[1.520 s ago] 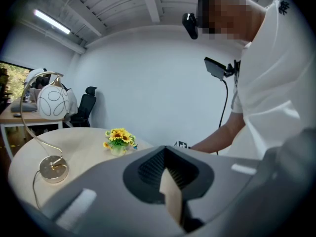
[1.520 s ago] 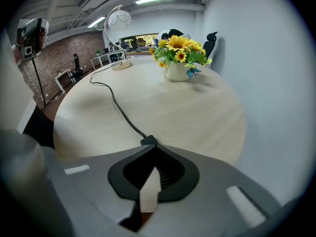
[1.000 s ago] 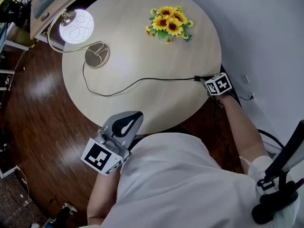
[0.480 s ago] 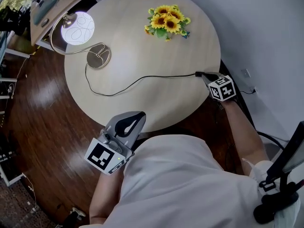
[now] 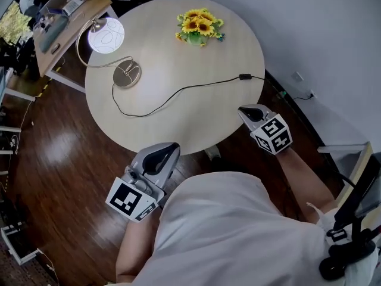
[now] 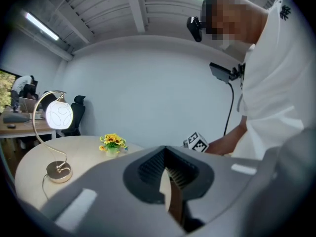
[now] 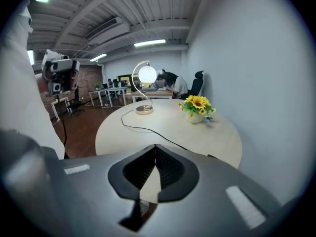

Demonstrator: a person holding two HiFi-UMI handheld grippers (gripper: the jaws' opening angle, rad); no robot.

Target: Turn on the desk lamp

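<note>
The desk lamp (image 5: pixel 106 36) stands at the far left of the round table (image 5: pixel 196 112), its white globe lit; it also shows as the lamp (image 6: pixel 59 113) and the lamp (image 7: pixel 147 74). Its brass base (image 5: pixel 127 75) trails a black cord (image 5: pixel 178 92) to an inline switch (image 5: pixel 244 76) near the right edge. My right gripper (image 5: pixel 249 113) is shut and empty, off the table's right rim, well back from the switch. My left gripper (image 5: pixel 165 154) is shut and empty at the near rim.
A pot of sunflowers (image 5: pixel 198 27) sits at the table's far side. A wooden desk (image 5: pixel 62 22) with clutter stands beyond the lamp. The grey wall (image 5: pixel 333 52) is close on the right, with a cable running along the dark wood floor (image 5: pixel 53 159).
My right gripper has pulled back from the inline switch, off the table toward me. The head view has shifted, so the table sits farther away. The lamp is lit throughout.
</note>
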